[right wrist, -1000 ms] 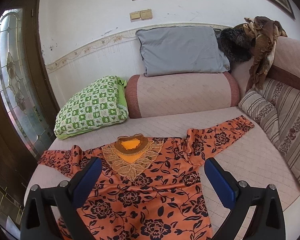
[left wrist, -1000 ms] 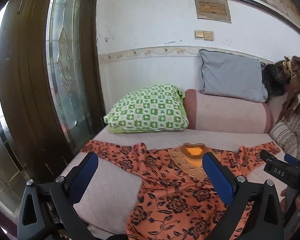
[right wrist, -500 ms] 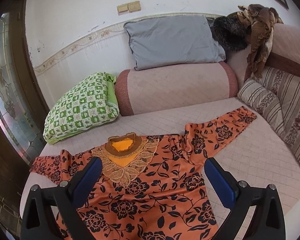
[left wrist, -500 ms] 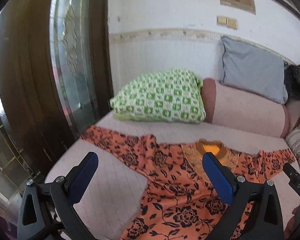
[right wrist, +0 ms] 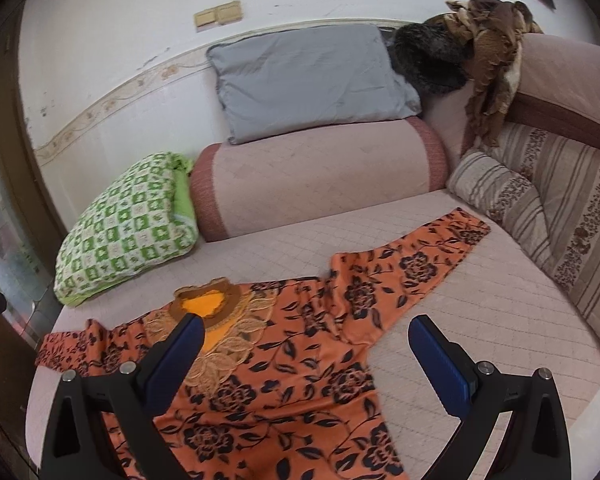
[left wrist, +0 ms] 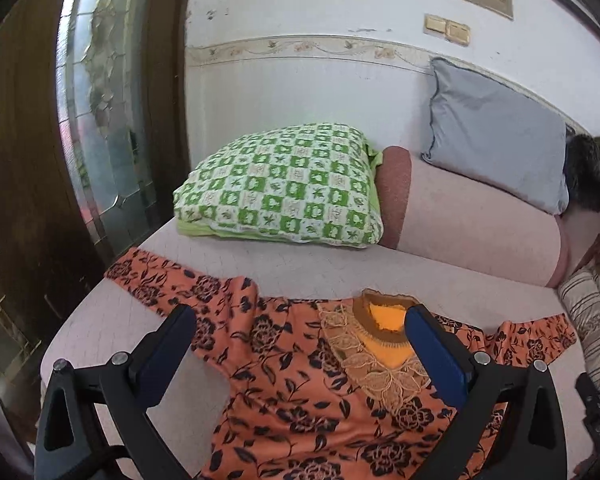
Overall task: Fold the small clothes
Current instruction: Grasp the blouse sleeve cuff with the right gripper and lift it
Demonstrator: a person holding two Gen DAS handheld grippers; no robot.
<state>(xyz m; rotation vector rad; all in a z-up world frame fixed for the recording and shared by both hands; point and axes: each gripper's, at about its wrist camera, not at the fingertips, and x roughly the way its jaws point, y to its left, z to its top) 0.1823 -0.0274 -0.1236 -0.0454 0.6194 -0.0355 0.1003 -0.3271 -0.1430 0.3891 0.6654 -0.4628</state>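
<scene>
Both grippers hover with jaws spread wide and empty: the left gripper point(left wrist: 300, 336) above the orange floral top's point(right wrist: 284, 368) left shoulder, the right gripper point(right wrist: 306, 336) above its right shoulder. That top lies flat, sleeves outspread, along the sofa seat's point(right wrist: 500, 312) front edge.

I hold the left gripper point(left wrist: 300, 334) level with its two blue-padded fingers point(left wrist: 168, 344) spread wide, gripping nothing. My right gripper point(right wrist: 306, 342) sits the same way, blue fingers point(right wrist: 440, 360) far apart and empty. Both point forward and slightly down.
</scene>
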